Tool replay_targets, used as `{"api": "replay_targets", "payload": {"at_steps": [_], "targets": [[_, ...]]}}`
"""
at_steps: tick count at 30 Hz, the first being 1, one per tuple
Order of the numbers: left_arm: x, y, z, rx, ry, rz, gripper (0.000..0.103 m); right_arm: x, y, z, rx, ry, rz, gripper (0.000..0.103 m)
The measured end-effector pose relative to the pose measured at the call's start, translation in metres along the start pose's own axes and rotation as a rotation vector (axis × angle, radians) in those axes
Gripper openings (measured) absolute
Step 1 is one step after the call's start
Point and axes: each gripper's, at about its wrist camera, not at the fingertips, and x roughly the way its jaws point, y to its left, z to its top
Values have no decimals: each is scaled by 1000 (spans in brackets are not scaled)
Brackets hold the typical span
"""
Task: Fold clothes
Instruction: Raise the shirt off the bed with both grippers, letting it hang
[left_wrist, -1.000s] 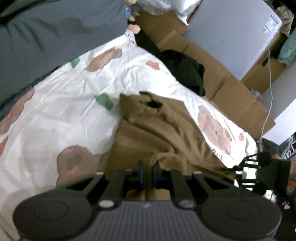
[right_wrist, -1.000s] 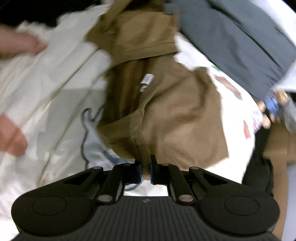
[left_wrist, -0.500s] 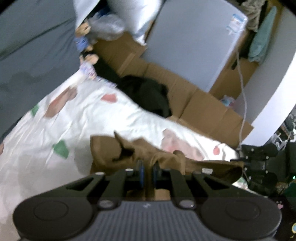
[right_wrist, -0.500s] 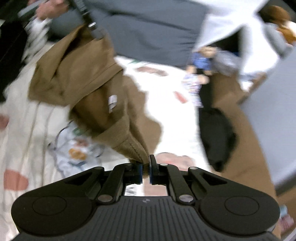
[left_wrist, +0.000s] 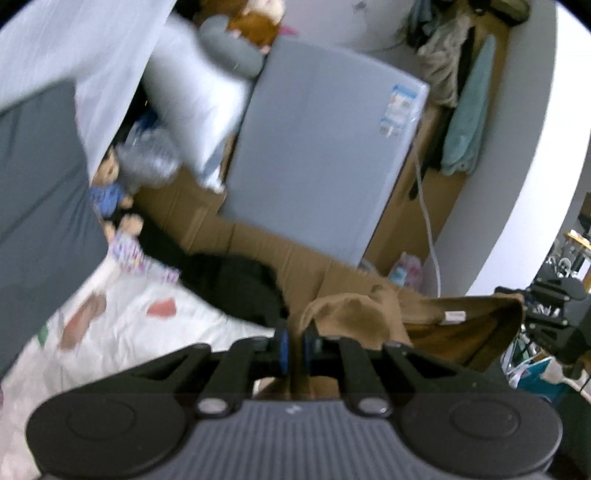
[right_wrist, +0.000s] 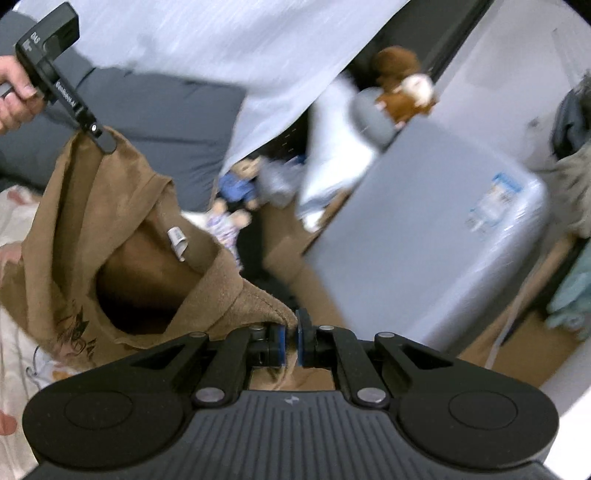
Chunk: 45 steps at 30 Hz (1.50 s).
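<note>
left claw (left_wrist: 294, 341): black linkage, blue pads, silver screws (ribbed grey housing) | right claw (right_wrist: 290, 341): same

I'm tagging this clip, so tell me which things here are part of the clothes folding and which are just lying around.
Part of the job:
brown garment
left claw, shut on it
right claw, shut on it
printed bedsheet

Just lying about:
grey appliance
black clothing
doll in blue
brown plush toy
cardboard

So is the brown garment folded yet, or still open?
Open: the brown garment hangs unfolded between both grippers, its inside and white label showing.
</note>
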Motion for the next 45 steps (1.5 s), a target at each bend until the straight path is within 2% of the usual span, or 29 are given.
{"api": "replay_targets", "payload": {"at_steps": [7,16,25,32,35,39,45], "targets": [[-17,-41,39,24,-98,14,8,-41,-37,26,28,-31,-110,6],[-48,-83,71,12,-231,-3,8,-95,-85,68,109,-103,-250,6],[-77,-96,86,-90,-345,-32,8,-132,-89,105,105,-164,-372,6],[-100,-88,82,-151,-394,-68,8,-148,-82,102,126,-164,-403,6],[-100,-93,81,-124,-399,-42,8,-150,-72,96,109,-146,-403,6],[-101,-90,80,-137,-397,-42,8,-153,-70,89,132,-125,-382,6],[-115,-91,87,-119,-431,-22,8,-159,-63,97,119,-152,-378,5]]}}
